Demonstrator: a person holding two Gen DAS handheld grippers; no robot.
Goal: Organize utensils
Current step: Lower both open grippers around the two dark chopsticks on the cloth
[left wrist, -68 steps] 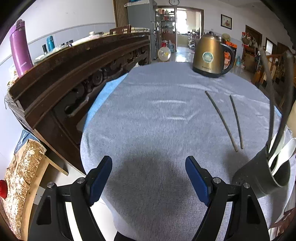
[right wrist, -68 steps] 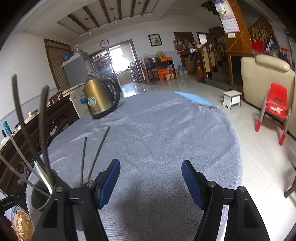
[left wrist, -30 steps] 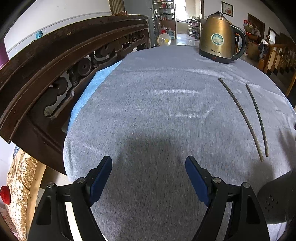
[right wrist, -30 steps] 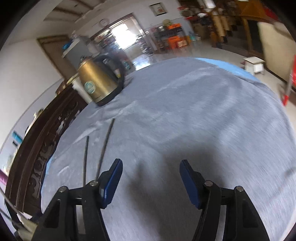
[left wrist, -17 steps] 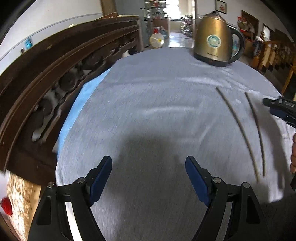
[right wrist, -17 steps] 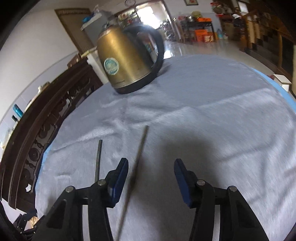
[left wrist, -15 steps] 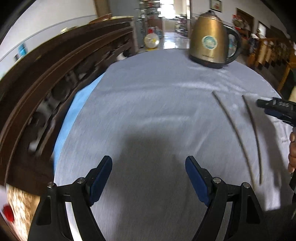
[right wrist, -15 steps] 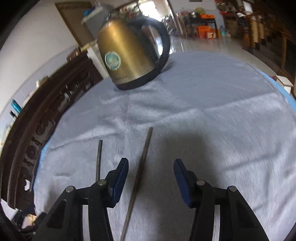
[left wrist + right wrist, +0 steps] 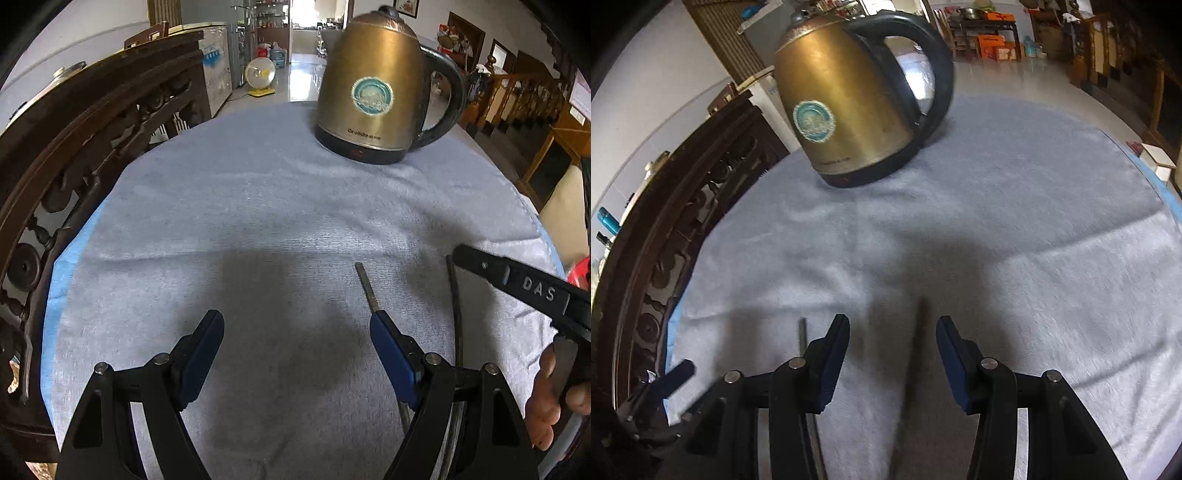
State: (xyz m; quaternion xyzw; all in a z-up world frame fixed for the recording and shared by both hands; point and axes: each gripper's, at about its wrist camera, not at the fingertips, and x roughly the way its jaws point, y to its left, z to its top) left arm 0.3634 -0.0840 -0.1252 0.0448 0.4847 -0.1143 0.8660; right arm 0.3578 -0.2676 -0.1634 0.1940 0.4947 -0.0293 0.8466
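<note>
Two dark chopsticks lie on the grey tablecloth. In the left wrist view one chopstick (image 9: 365, 283) runs under my right finger and the other chopstick (image 9: 455, 306) lies further right. My left gripper (image 9: 295, 354) is open and empty, low over the cloth. In the right wrist view my right gripper (image 9: 892, 356) is open, straddling one blurred chopstick (image 9: 916, 354); the other chopstick (image 9: 802, 336) lies just left of its left finger. The right gripper's body (image 9: 517, 291) shows at the right edge of the left wrist view.
A brass electric kettle (image 9: 373, 88) stands at the far side of the round table (image 9: 221, 206), also in the right wrist view (image 9: 849, 96). A carved dark wooden chair back (image 9: 85, 147) borders the table's left edge.
Both grippers have moved forward toward the kettle and the chopsticks. The right gripper has come down over one chopstick. The utensil holder has dropped out of view.
</note>
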